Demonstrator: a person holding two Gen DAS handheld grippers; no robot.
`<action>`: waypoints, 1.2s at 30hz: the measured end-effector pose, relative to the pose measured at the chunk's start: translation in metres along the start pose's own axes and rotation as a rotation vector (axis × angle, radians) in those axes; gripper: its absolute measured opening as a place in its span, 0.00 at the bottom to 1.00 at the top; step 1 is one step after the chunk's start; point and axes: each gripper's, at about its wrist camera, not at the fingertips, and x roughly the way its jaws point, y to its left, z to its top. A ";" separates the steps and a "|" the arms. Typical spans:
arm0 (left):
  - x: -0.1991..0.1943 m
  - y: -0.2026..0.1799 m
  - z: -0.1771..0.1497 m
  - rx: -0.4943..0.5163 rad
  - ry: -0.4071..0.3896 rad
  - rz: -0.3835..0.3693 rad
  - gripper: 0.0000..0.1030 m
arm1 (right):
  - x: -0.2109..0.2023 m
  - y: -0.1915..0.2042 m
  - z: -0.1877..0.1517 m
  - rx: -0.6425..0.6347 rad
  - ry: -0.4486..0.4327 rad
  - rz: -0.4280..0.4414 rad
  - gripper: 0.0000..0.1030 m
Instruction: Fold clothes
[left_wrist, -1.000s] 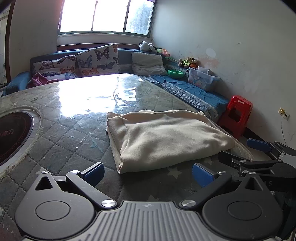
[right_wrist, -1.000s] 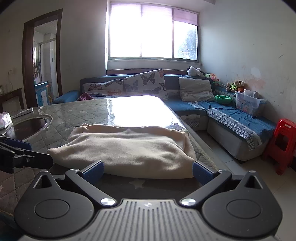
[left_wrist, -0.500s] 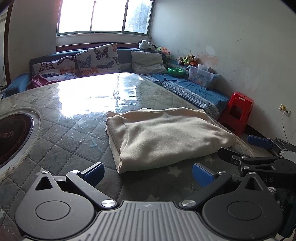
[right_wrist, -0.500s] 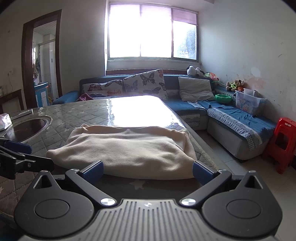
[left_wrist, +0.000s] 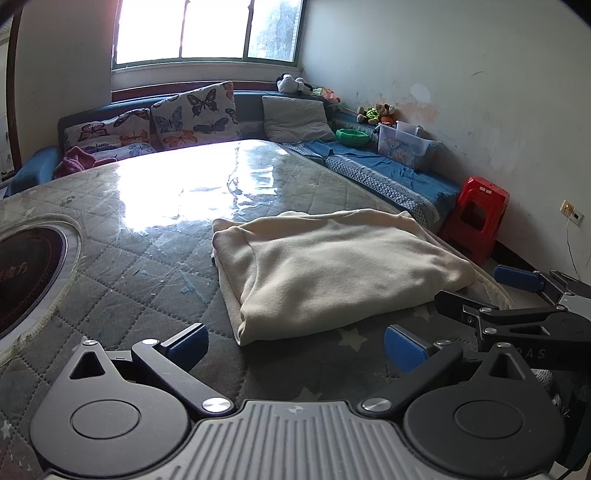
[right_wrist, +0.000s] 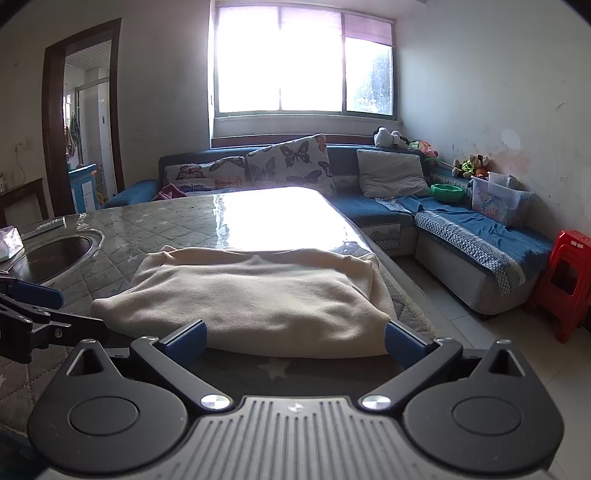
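Lying folded into a thick cream rectangle, the garment (left_wrist: 332, 269) sat near the table's (left_wrist: 110, 258) right edge; it looked like soft fleece. Left gripper (left_wrist: 295, 341) and right gripper (right_wrist: 295, 341) gaped wide, both empty.

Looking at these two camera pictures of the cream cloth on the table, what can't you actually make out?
- Underside and inner layers of the cream cloth: hidden by its own top fold, both views.
- What garment it is: no sleeve or collar clearly shows.
- Round inset in the table: cut by the left wrist view's edge.
- Outside the window: washed out by glare.
- The person's hands: out of view behind each claw.
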 end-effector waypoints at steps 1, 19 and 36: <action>0.000 0.000 0.000 0.000 0.002 0.000 1.00 | 0.000 0.000 0.000 -0.001 0.002 0.001 1.00; 0.005 0.001 0.005 0.021 0.023 0.019 1.00 | 0.007 0.000 0.005 -0.001 0.013 0.001 1.00; 0.016 0.006 0.011 0.014 0.041 0.017 1.00 | 0.020 0.003 0.010 -0.007 0.036 0.008 1.00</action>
